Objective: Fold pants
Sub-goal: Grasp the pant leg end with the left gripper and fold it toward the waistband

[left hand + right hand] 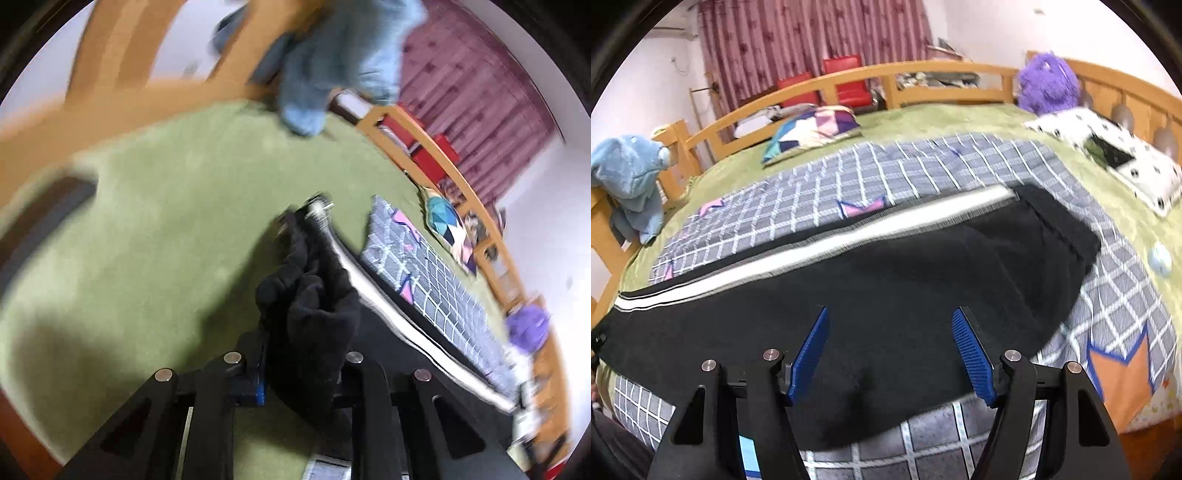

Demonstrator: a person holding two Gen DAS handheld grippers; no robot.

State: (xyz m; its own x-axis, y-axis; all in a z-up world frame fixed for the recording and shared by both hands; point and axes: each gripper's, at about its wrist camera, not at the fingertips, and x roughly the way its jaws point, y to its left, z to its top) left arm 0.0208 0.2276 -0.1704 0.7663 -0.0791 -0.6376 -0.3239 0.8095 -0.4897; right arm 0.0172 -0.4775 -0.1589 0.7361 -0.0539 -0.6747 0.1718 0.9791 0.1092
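Observation:
Black pants (905, 273) with a white side stripe (849, 236) lie stretched across a grey checked blanket (886, 173) on the bed. My right gripper (892, 317) is open, its blue pads (971, 354) spread just above the pants' near edge, holding nothing. In the left wrist view my left gripper (295, 354) is shut on a bunched end of the black pants (310, 302) and holds it lifted above the green bed cover (166, 240). The stripe (388, 306) runs away to the right. The left view is motion-blurred.
A wooden bed rail (923, 77) rings the bed. A blue plush (631, 177) hangs on the left rail, a purple plush (1049, 81) sits at the back right. A patterned pillow (816, 129) and a spotted white pillow (1108, 147) lie on the bed. Red chairs (846, 81) stand behind.

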